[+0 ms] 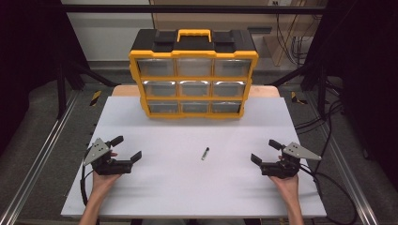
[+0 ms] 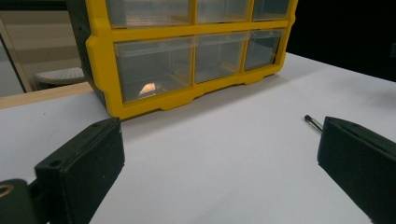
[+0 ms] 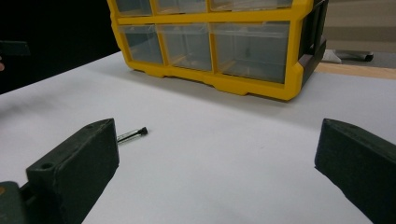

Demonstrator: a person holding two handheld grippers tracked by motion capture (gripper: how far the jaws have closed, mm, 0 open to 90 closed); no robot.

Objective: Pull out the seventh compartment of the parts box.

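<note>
We've both grippers, left (image 1: 126,148) & right (image 1: 265,151), spread, empty; thin bolt (image 1: 205,153) on surface (image 1: 187,197) could roll or skid off if nudged.

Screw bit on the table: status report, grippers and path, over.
Left gripper and right gripper open, holding nothing. Screw bit lies flat on the white table between them, short of the yellow drawer organizer. Path unobstructed.

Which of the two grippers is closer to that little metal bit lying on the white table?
The right gripper, by a little. The bit lies to its left on the white table; the left gripper sits farther off on the bit's other side. Both grippers are open and empty.
</note>
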